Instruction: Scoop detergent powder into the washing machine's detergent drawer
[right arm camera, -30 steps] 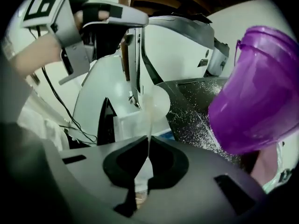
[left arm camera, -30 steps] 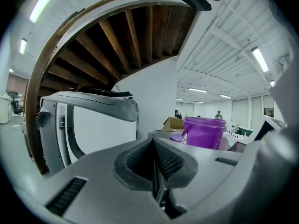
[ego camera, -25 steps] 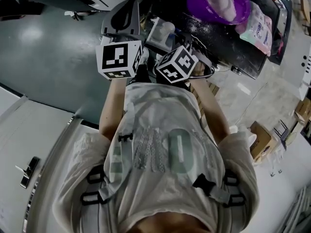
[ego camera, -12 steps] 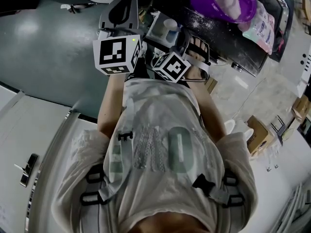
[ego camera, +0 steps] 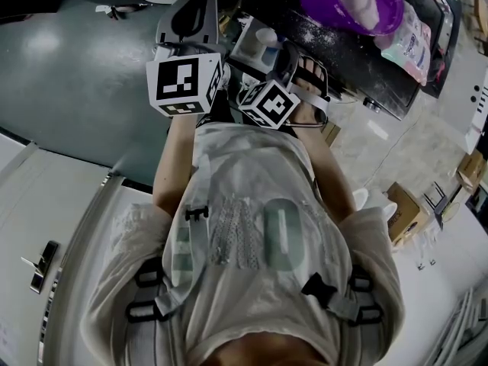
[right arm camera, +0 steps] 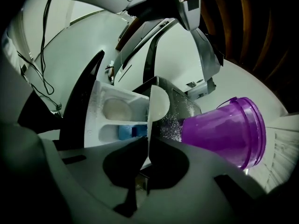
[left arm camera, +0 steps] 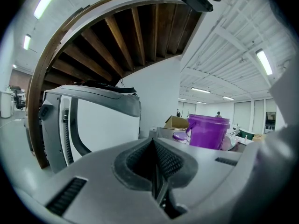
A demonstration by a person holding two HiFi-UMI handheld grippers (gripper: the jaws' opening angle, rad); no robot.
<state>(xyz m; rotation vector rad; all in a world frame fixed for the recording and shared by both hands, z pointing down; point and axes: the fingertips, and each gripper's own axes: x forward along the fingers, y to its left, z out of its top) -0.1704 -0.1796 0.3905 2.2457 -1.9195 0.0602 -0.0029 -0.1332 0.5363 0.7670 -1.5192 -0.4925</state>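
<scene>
Right tongs [right arm camera: 148, 158] are pinched on the thin handle of a white scoop [right arm camera: 158, 104], seen edge-on, its round bowl raised just at the right edge of the open detergent drawer [right arm camera: 108, 125]. One drawer compartment holds a pale heap of powder; the next has a blue insert. Beside the scoop, on the other side, stands a purple bucket [right arm camera: 224, 129] on a dark desk [right arm camera: 169, 125] speckled with white grains. In the head view the bucket shows white powder inside, and a printed bag [ego camera: 408, 40] lies just beyond it. Left tongs [left arm camera: 154, 166] are pressed together with nothing between them, held up close beside the right ones and aimed past the bucket.
</scene>
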